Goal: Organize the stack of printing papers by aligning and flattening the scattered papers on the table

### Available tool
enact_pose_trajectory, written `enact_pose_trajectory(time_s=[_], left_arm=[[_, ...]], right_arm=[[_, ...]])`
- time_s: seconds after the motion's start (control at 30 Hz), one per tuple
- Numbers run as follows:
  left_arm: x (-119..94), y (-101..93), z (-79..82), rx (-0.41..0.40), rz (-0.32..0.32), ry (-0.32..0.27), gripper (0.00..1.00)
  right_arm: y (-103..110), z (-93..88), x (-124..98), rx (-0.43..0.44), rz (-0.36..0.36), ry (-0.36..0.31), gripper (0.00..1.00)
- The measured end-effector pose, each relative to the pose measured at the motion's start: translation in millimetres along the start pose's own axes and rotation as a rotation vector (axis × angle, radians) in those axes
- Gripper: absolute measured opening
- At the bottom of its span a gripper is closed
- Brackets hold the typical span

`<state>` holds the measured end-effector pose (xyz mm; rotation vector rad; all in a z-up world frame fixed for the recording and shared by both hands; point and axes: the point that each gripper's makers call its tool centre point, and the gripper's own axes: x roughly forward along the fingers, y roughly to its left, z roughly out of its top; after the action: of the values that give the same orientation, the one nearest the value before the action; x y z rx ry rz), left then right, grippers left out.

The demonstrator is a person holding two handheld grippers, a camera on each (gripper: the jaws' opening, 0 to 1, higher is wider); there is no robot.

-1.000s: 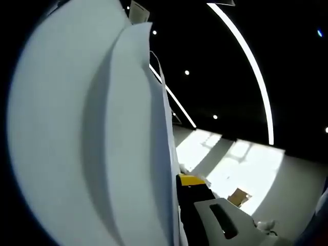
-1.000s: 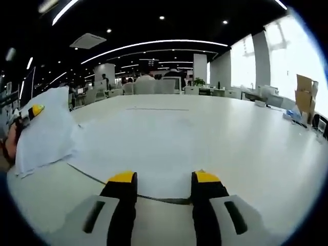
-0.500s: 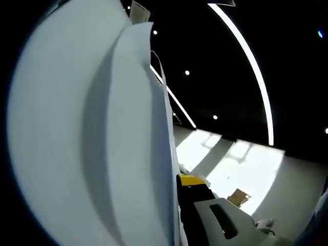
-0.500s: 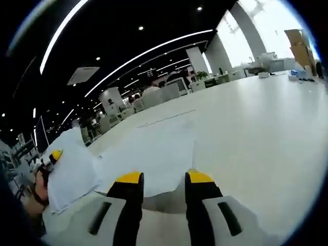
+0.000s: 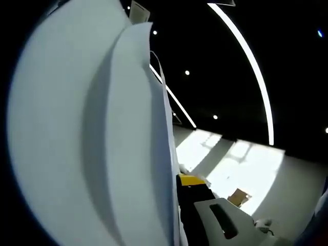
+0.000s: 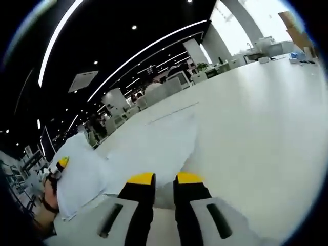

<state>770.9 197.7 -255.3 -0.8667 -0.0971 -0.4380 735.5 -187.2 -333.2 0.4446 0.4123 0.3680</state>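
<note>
Papers [image 5: 87, 133] gripped in left gripper [image 6: 57, 169] jaws.

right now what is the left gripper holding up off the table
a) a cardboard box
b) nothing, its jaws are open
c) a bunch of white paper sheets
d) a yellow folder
c: in the right gripper view the left gripper clamps a bunch of white paper sheets lifted above the table, and those sheets stand against its jaw in the left gripper view.
</note>
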Motion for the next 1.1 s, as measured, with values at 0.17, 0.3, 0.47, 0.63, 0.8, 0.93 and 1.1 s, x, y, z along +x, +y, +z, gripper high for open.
enact_pose_trajectory(time_s=[0.17,0.3,0.47,0.63,0.8,0.93,1.1], left_arm=[[-0.2,0.4,0.4,-0.002,-0.001,0.000,0.06],[-0.3,-0.3,0.0,-0.004,-0.002,0.001,0.06],[-0.5,-0.2,0.4,-0.007,-0.002,0.000,0.06],[-0.3,-0.5,0.3,-0.006,-0.002,-0.001,0.06],[-0.1,-0.7,-0.1,-0.001,-0.001,0.000,0.06],[-0.1,-0.4,0.0,0.000,0.000,0.000,0.06],[0.3,-0.6,-0.4,0.006,0.001,0.001,0.06]], right_arm=[[-2.1,1.3,-1.2,-0.001,-0.006,-0.009,0.00],[-1.8,1.2,-1.4,-0.008,-0.004,-0.011,0.00],[-0.2,2.2,-2.4,-0.011,0.004,-0.020,0.00],[1.5,3.6,-3.7,-0.008,0.014,-0.029,0.00],[2.0,3.7,-3.8,-0.016,0.017,-0.030,0.00],[3.0,3.2,-4.2,-0.034,0.017,-0.027,0.00],[1.8,7.1,-6.0,-0.022,0.022,-0.038,0.00]])
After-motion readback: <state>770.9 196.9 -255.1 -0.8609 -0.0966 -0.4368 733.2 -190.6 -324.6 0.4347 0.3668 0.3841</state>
